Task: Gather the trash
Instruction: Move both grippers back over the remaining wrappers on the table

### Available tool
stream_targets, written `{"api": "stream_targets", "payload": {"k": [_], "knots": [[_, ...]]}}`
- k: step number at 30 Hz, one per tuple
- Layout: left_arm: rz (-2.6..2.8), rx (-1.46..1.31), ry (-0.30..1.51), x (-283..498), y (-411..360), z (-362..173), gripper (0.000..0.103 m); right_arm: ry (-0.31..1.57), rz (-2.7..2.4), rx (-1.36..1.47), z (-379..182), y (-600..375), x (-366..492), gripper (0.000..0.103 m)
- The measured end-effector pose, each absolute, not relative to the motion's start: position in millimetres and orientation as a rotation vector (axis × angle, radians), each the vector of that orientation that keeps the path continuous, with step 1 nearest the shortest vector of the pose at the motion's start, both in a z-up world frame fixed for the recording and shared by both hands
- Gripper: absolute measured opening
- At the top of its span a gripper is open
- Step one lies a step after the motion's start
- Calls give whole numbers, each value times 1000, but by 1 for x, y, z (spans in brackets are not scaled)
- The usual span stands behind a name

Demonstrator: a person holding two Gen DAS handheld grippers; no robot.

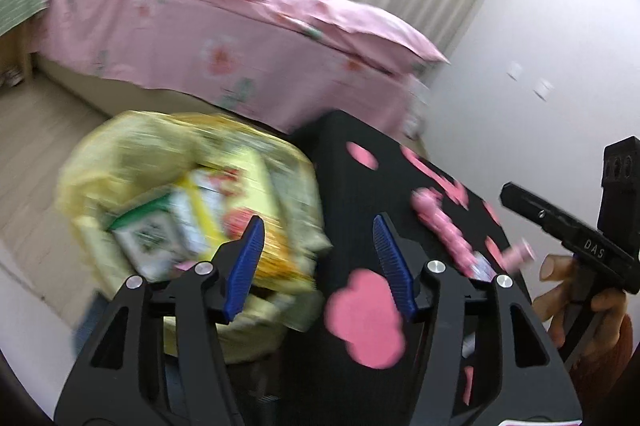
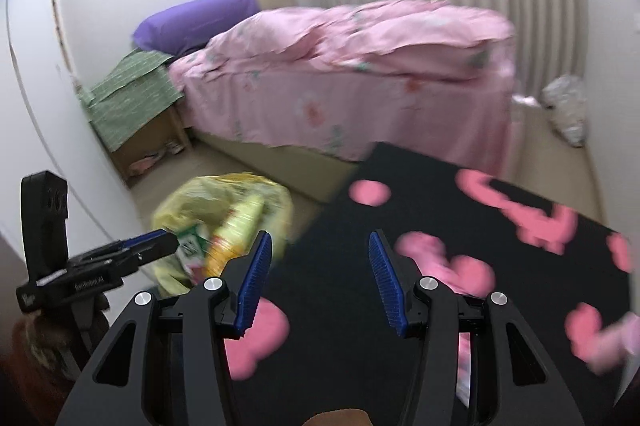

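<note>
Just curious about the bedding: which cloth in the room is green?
The striped cloth draped over the small bedside stand. The pillow beside it is purple, and the quilt on the bed is flowered pink.

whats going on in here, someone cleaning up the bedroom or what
A person holds a gripper in each hand, collecting trash beside a pink bed. Both the left gripper and the right gripper are open and empty. A yellow trash bag sits on the floor, already holding cartons and wrappers. Next to it is a black cloth with pink shapes, where some pink wrappers lie uncollected.
</note>
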State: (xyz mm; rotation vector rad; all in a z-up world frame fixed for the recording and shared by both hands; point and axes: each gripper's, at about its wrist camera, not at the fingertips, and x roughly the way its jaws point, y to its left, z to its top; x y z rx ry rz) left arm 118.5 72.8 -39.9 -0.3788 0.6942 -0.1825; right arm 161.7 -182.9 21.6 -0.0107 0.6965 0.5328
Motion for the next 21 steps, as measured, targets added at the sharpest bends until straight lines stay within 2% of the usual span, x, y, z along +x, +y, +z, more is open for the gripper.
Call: {"api": "stream_targets", "payload": {"k": [7, 11, 12, 14, 17, 21], "knots": [[-482, -209, 824, 121, -36, -55, 57, 690, 270, 26, 1, -313, 96, 48], [-670, -100, 856, 111, -102, -64, 78, 715, 164, 147, -27, -374, 68, 48], [-695, -78, 862, 108, -114, -68, 79, 718, 147, 162, -32, -382, 63, 48], [-755, -5, 915, 104, -143, -77, 79, 726, 126, 195, -44, -398, 53, 48], [-753, 109, 945, 101, -176, -89, 79, 741, 138, 202, -57, -407, 49, 55], [-666, 191, 961, 104, -189, -97, 77, 768, 233, 154, -67, -392, 61, 55]]}}
